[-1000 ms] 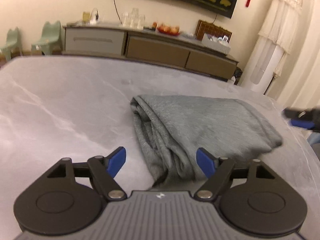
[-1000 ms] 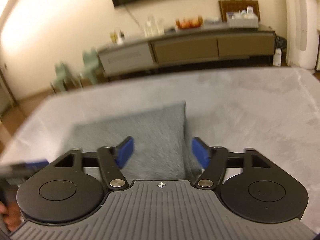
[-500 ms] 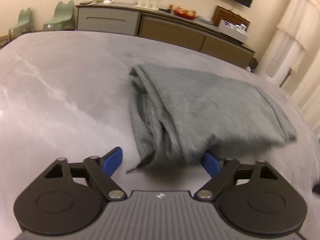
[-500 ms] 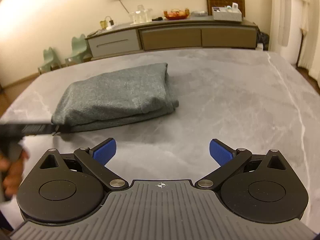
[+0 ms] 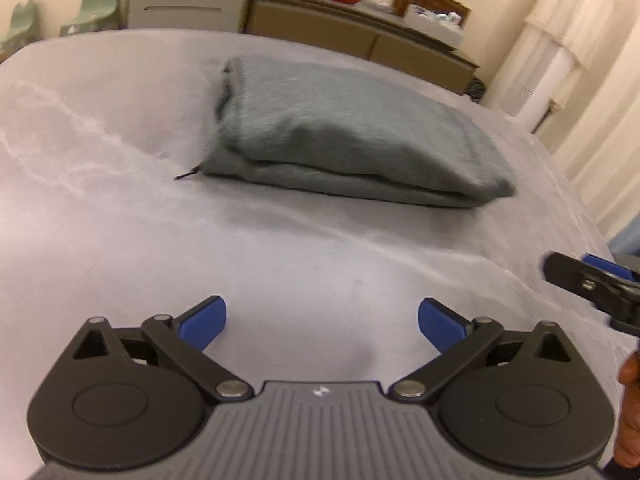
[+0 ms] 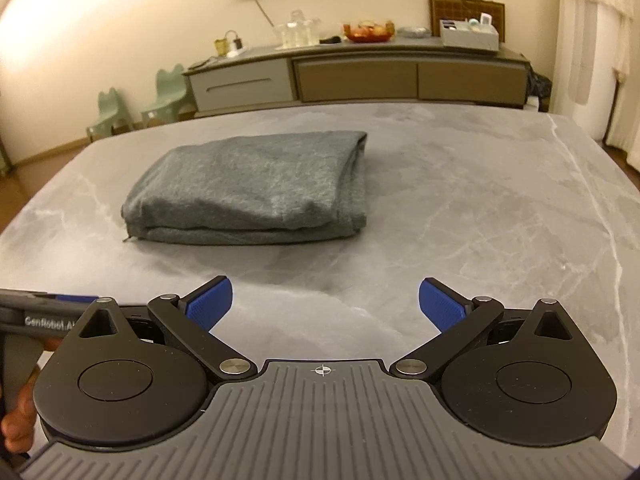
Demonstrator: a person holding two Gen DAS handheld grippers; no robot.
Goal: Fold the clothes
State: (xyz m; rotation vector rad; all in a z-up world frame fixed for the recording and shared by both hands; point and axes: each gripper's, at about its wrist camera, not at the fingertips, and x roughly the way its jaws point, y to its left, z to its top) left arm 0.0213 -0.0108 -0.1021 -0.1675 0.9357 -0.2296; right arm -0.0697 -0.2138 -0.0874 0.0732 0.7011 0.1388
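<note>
1. Cloth first, from my left wrist view: the folded grey garment (image 5: 344,136) lies on the surface (image 5: 120,208) ahead of me, a soft, thick, roughly rectangular bundle of fuzzy knit, its stacked layers showing along the near edge and a short dark thread sticking out at its near left corner.
2. The surface is smooth pale grey stone with white marble veins, rounded at its far corners.
3. My left tongs (image 5: 322,320) stand spread wide, their jaws having just been opening, with nothing between the ribbed blue pads (image 5: 202,322); only bare stone shows in the gap, and the garment is well apart from them.
4. At the right edge of this view my right tongs (image 5: 592,280) show as a blurred black arm with a blue tip, with part of my hand (image 5: 630,404) below.
5. Behind the surface runs a long low sideboard (image 5: 320,24) with flat grey and brown drawer fronts.
6. From my right wrist view the garment (image 6: 252,188) is sharper: heathered grey fabric, folded flat, with rounded folds bunched on its right side.
7. My right tongs (image 6: 325,302) are also wide apart and hold nothing, their jaws having been opening; the garment lies ahead and to the left, not touching.
8. My left tongs (image 6: 52,314) reach in at the left edge as a dark bar with white lettering.
9. Two small pale green chairs (image 6: 136,108) stand by the sideboard (image 6: 360,76).
</note>
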